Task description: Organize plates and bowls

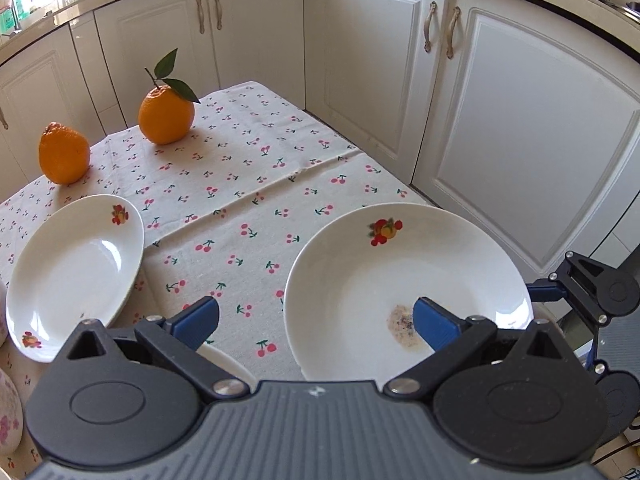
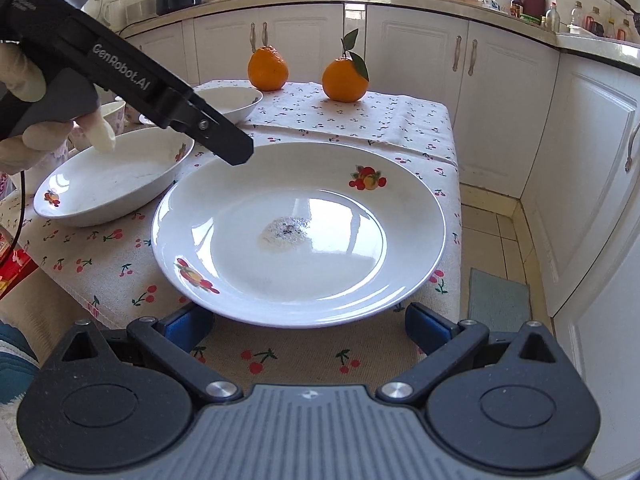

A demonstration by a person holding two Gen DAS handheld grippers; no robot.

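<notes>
A large white plate (image 1: pixel 360 280) (image 2: pixel 240 208) with fruit decals and a brownish smear in its middle lies near the table's front right corner. My right gripper (image 2: pixel 308 328) is open, its blue fingers either side of the plate's near rim, low at the table edge. Above the plate's left side hovers my left gripper (image 1: pixel 318 322) (image 2: pixel 240 152), open and empty and held by a gloved hand; its right finger (image 1: pixel 436 326) is over the smear. A deep white plate (image 1: pixel 76 276) (image 2: pixel 116 176) sits to the left. Behind it stands a white bowl (image 2: pixel 236 100).
Two oranges (image 1: pixel 166 114) (image 1: pixel 64 154) stand at the far end of the cherry-print tablecloth (image 1: pixel 240 200). A floral bowl (image 2: pixel 116 112) sits at the left. White cabinets (image 1: pixel 500 120) run close along the table's right side and back. A green floor mat (image 2: pixel 496 296) lies below.
</notes>
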